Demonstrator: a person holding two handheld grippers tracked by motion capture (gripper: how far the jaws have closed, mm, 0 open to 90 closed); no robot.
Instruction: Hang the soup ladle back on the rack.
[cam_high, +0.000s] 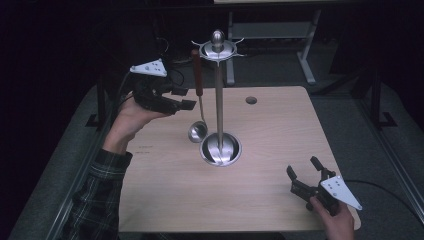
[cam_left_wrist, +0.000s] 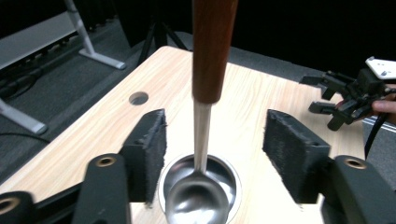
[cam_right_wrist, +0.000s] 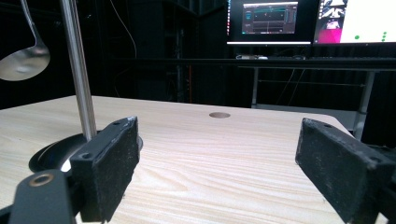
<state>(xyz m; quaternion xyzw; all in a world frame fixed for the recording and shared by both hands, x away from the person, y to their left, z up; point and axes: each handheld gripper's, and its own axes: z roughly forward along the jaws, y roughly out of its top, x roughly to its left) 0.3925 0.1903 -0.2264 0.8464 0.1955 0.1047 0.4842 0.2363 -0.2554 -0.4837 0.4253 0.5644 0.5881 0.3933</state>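
Ladle (cam_high: 198, 107) hanging from a steel stand (cam_high: 219, 100) mid-worktop (cam_high: 280, 150), left gripper (cam_high: 183, 98) raised beside its wooden handle, fingers (cam_left_wrist: 148, 151) wide open, empty, right gripper (cam_high: 303, 171) near the right front corner, fingers (cam_right_wrist: 109, 161) spread, empty.

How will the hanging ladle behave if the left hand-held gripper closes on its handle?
The ladle hangs freely from the stand, so it will probably swing when nudged. It looks rigid: wooden handle, metal stem. The bowl likely makes it bottom-heavy. The left hand-held gripper stands open around the stem, not touching.
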